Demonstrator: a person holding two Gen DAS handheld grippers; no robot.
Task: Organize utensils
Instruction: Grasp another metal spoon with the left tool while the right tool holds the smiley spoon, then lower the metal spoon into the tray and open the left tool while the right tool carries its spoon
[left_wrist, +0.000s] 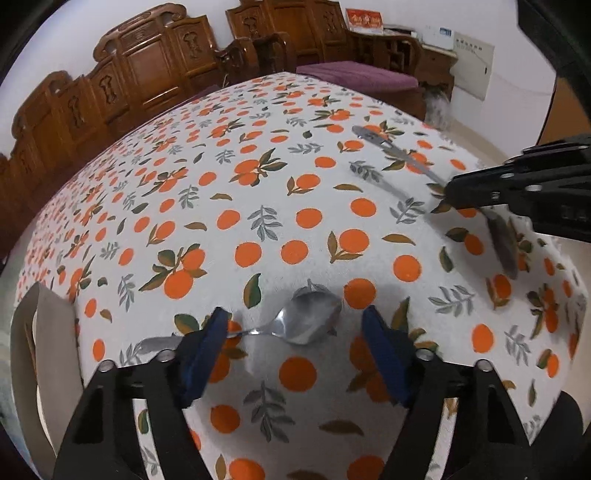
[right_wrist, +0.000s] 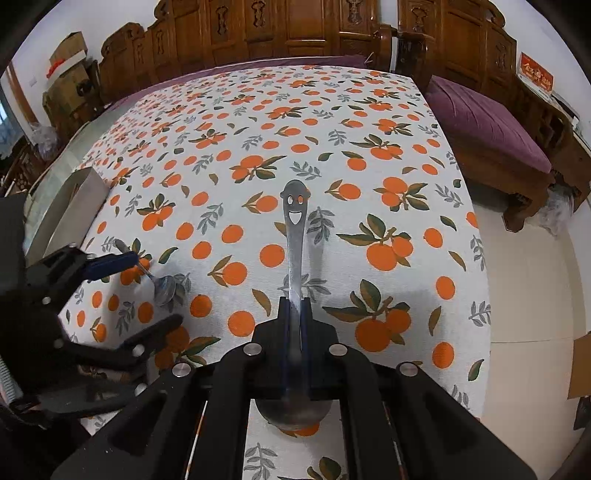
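A steel spoon (left_wrist: 310, 317) lies on the orange-print tablecloth between the blue pads of my open left gripper (left_wrist: 295, 328); its handle runs left under the left pad. It also shows in the right wrist view (right_wrist: 162, 290). My right gripper (right_wrist: 295, 306) is shut on a second spoon with a smiley-face handle (right_wrist: 295, 236), gripped near the neck, handle pointing away, bowl under the gripper. In the left wrist view the right gripper (left_wrist: 450, 195) holds that spoon (left_wrist: 391, 147) above the table's right side.
A grey rectangular holder (left_wrist: 40, 354) stands off the table's left edge, also seen in the right wrist view (right_wrist: 70, 206). Carved wooden benches (right_wrist: 295, 26) with purple cushions (right_wrist: 484, 122) line the far side. The table edge drops to floor on the right.
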